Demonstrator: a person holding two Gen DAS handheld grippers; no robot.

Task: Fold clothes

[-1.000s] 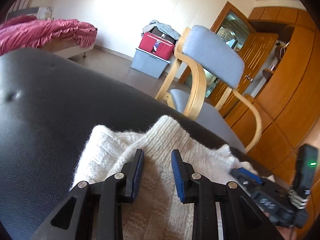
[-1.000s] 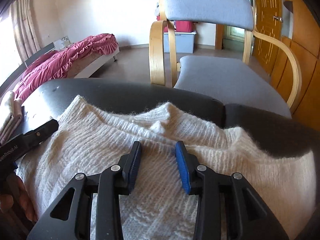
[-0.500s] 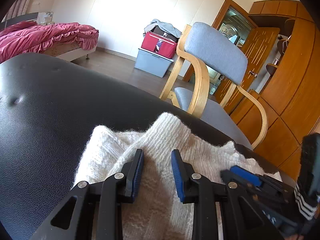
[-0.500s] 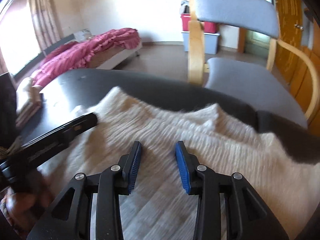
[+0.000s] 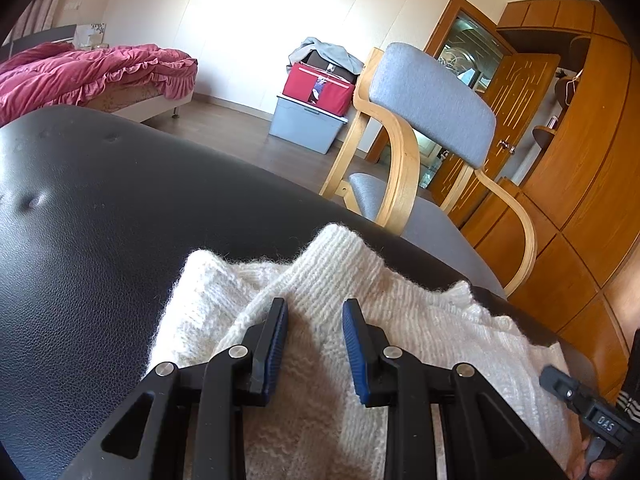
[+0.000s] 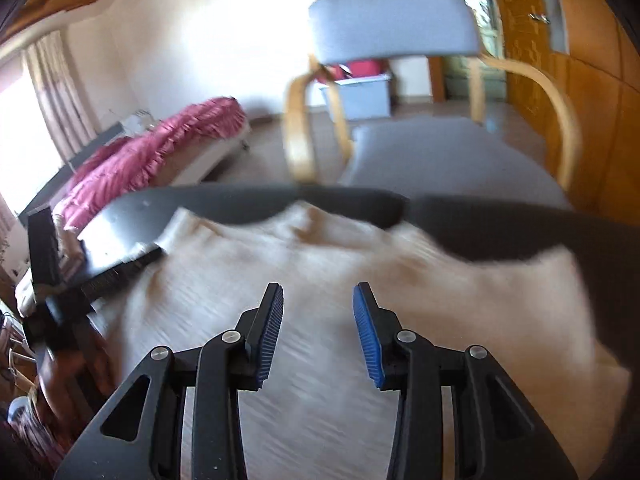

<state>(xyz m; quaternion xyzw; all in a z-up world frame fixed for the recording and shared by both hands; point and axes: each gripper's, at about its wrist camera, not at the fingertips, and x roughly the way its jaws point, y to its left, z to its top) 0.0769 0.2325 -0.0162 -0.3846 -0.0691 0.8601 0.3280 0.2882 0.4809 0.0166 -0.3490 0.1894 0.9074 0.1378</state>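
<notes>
The white sweater (image 5: 400, 320) fills each frame's lower half on the black bench (image 5: 100, 220); the left gripper (image 5: 315, 340) and the right gripper (image 6: 318, 330) hover apart-jawed, gripping nothing; its long axis runs across both.

Right wrist view motion-blurred: sweater (image 6: 320, 280) knit smeared; chair (image 6: 392, 32) soft. Right gripper (image 5: 592, 412) cut off at frame edge.

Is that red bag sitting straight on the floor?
No, the red bag rests on top of a grey storage box by the wall.
</notes>
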